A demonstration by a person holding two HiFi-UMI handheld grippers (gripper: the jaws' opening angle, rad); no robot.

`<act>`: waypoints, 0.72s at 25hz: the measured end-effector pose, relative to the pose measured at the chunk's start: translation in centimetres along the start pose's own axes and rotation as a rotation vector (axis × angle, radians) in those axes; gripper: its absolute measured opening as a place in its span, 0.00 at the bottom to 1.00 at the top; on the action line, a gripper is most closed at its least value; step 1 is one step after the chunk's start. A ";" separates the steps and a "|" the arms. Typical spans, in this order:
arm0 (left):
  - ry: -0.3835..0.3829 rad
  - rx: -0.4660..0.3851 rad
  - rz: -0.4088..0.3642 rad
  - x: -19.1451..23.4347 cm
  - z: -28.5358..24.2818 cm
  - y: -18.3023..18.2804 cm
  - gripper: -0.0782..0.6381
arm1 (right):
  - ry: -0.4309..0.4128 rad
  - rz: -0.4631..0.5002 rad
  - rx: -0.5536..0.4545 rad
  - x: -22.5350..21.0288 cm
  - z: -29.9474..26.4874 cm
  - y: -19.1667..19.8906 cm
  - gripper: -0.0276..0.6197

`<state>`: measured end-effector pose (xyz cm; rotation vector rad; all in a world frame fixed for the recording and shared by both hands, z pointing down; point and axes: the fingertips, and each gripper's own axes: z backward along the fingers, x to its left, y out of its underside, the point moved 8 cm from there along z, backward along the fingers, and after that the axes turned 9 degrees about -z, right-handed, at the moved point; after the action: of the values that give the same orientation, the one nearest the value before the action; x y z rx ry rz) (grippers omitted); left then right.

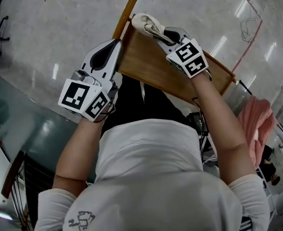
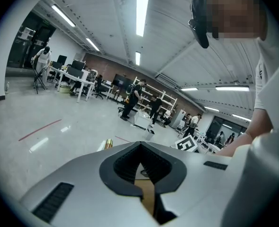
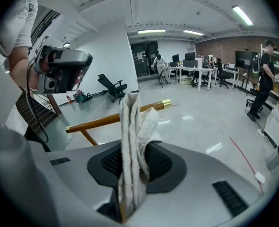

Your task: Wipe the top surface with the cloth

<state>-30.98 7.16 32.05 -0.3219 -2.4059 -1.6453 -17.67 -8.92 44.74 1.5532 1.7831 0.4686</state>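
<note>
At the far edge of the top (image 1: 151,67) — right gripper (image 1: 161,33) clamps cloth (image 1: 145,23).

White short-sleeved shirt (image 1: 151,167), small black print (image 1: 81,220)

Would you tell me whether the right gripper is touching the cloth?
Touching: the right gripper view shows the right gripper closed on the cloth, which stands up between its jaws.

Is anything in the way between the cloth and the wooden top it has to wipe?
Nothing visible is. The cloth, pinched in the right tool, is at the wooden top's far edge, and no object shows on the wood. The left tool is at the top's left edge, off to the side.
</note>
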 end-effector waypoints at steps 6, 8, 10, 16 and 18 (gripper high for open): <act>0.014 0.032 0.028 1.3 -1.3 2.5 0.12 | 0.021 0.008 0.084 -2.7 -5.6 3.8 0.18; 0.014 0.039 0.041 1.7 -1.3 3.1 0.12 | 0.029 0.016 0.116 -3.3 -7.0 4.9 0.18; 0.018 0.046 0.052 2.0 -1.2 3.7 0.12 | 0.038 0.017 0.136 -3.8 -7.9 5.5 0.18; 0.028 0.056 0.080 2.4 -1.8 5.0 0.12 | 0.065 0.000 0.140 -5.0 -8.9 6.5 0.18; 0.028 0.053 0.084 2.5 -2.1 5.3 0.12 | 0.063 0.004 0.143 -4.7 -9.1 6.9 0.18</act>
<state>-31.73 7.23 38.19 -0.3826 -2.3763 -1.5378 -19.27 -10.36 56.91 1.6558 1.8976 0.4041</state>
